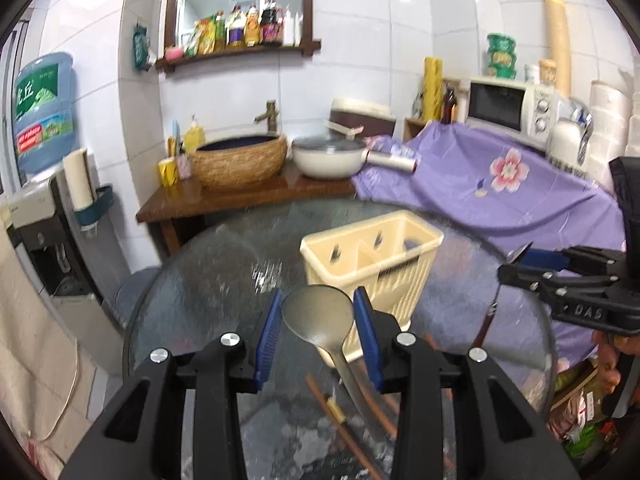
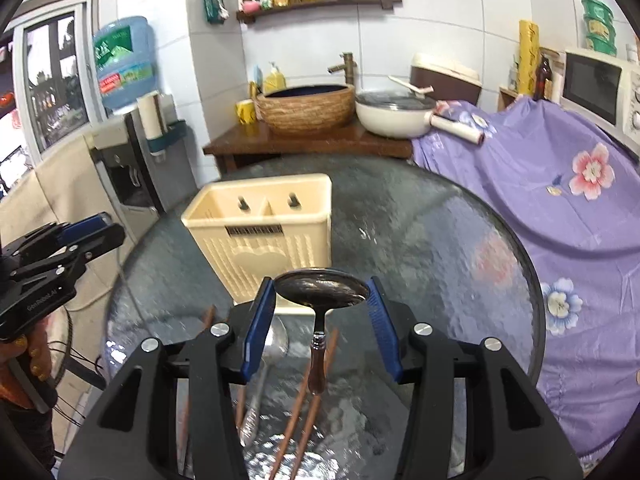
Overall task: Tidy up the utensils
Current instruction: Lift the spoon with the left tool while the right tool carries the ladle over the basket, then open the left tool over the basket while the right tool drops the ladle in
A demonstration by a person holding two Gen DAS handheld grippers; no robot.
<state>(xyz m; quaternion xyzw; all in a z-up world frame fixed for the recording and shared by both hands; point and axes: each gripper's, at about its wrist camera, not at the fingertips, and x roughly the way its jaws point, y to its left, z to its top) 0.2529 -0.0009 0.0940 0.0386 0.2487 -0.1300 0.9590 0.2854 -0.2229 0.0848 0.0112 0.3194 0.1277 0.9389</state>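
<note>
visibly, each hand-held gripper clamps a spoon; right hand-held gripper (image 1: 516,266) reads "das".

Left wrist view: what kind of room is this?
Probably a small home kitchen or dining corner: a microwave, a lidded pot beside a basin with faucet, and a condiment shelf on the tiled wall.

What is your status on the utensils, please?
Left gripper shut on steel spoon; right gripper shut on wood-handled spoon. Caddy empty. Chopsticks on table.
</note>
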